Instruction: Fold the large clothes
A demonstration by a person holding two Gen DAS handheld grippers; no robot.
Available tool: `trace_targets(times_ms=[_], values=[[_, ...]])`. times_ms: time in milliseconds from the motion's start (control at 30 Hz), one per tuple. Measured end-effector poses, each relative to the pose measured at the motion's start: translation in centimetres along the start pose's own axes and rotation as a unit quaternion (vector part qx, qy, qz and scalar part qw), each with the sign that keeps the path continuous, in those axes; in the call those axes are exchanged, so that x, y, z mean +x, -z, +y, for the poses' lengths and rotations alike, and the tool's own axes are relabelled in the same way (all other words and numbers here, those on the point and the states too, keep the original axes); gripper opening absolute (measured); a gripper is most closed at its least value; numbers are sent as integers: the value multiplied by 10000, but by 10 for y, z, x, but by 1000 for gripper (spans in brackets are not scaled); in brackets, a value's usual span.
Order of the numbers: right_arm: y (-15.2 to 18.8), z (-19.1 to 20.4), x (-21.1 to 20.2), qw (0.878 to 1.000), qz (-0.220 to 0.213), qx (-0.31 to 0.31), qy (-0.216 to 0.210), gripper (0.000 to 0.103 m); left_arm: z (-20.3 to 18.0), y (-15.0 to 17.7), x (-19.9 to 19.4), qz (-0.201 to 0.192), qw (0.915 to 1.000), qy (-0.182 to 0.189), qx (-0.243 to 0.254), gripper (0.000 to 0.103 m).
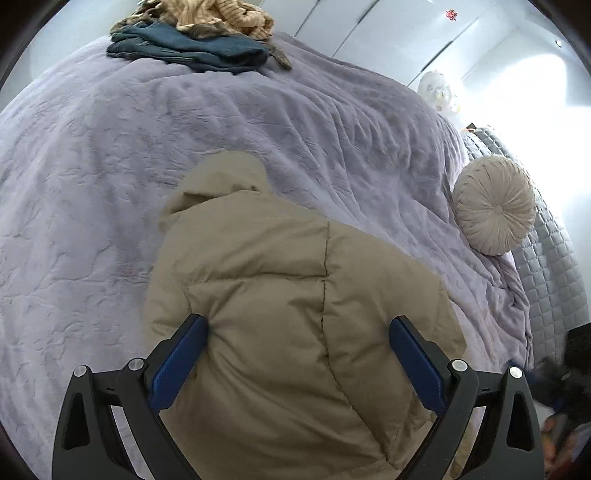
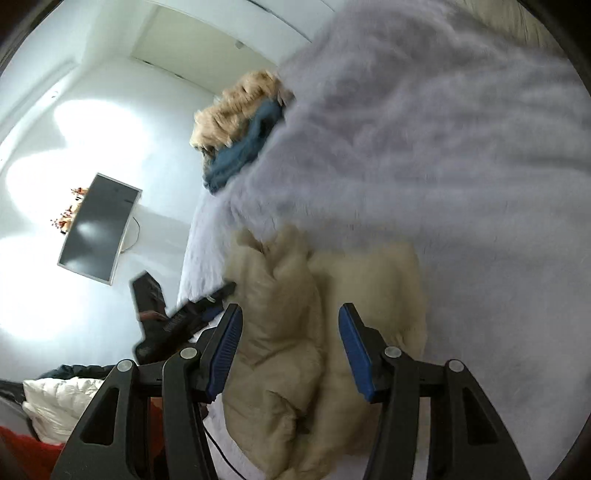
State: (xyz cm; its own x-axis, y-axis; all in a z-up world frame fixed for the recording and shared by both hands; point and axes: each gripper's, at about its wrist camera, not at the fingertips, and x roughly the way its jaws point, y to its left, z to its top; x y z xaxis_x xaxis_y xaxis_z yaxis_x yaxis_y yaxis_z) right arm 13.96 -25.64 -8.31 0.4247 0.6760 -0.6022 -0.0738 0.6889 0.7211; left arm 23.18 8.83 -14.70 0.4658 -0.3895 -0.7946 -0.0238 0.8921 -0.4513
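A beige puffer jacket (image 1: pixel 280 306) with a hood lies on the lilac bedspread (image 1: pixel 110 166), hood pointing away from me. My left gripper (image 1: pixel 299 325) is open, its blue-padded fingers spread wide above the jacket's lower body. In the right wrist view, which is blurred, the same jacket (image 2: pixel 295 350) lies bunched on the bedspread (image 2: pixel 443 166). My right gripper (image 2: pixel 290 314) is open just above it, holding nothing. The other gripper (image 2: pixel 177 321) shows as a dark shape at the left.
A pile of folded clothes, dark teal (image 1: pixel 192 48) under tan knit (image 1: pixel 221 14), sits at the far bed edge. A round pleated cushion (image 1: pixel 493 205) and a grey quilt (image 1: pixel 546 266) lie at the right. A wall screen (image 2: pixel 98 229) and white and red bedding (image 2: pixel 55 406) are off the bed.
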Motion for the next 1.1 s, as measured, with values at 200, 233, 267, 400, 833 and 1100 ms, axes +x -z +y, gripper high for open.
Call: trace_targets(times_ms=[200, 233, 267, 400, 833, 1100], values=[[-2, -8, 59, 9951, 952, 138, -222, 58, -1, 2, -1, 9, 10000, -46, 49, 100], [-1, -18, 72, 9935, 1070, 332, -221, 58, 3, 1, -8, -51, 10000, -34, 14, 100], [1, -30, 88, 9911, 1162, 569, -304, 58, 7, -1, -15, -174, 9998, -45, -46, 100], [6, -55, 140, 9821, 1403, 1083, -631, 55, 35, -10, -22, -333, 9976, -363, -484, 100], [33, -110, 124, 9822, 1169, 1429, 352, 2, -37, 8, 56, 111, 9926, -1041, 622, 100], [38, -68, 58, 9886, 767, 1188, 510, 2, -36, 14, 59, 147, 9885, -1273, 806, 100]])
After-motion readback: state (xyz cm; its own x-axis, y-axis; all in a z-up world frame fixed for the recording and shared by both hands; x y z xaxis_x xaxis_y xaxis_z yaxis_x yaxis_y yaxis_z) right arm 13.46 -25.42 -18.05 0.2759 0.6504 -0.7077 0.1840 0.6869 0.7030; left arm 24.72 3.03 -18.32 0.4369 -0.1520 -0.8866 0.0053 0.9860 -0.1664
